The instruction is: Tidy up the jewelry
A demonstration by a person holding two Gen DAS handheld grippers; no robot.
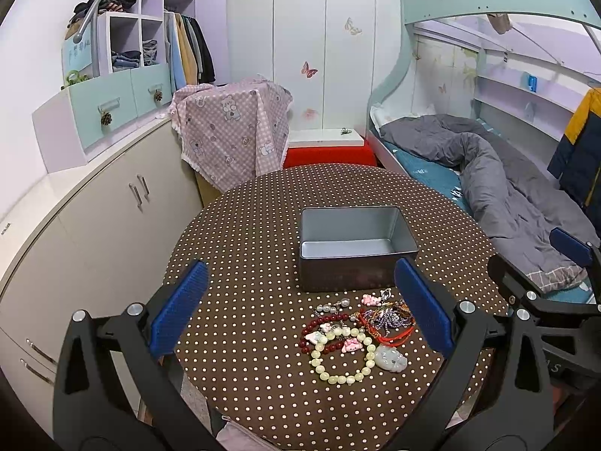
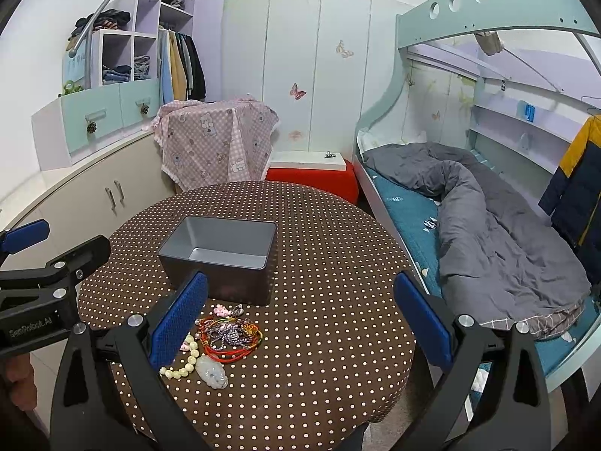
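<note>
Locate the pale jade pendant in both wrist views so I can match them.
Left wrist: jade pendant lower right of centre, beside the pale bead bracelet.
Right wrist: pendant lower left, by the left blue pad.
Shared landmark: grey tin box behind the pile.

Grey metal tin (image 1: 357,248) open, empty, upright at table centre, jewelry heap (image 1: 357,332) just beside it at 6 o'clock, pale bead bracelet (image 1: 340,357), red cords (image 1: 387,329), jade pendant (image 1: 390,357)
</note>
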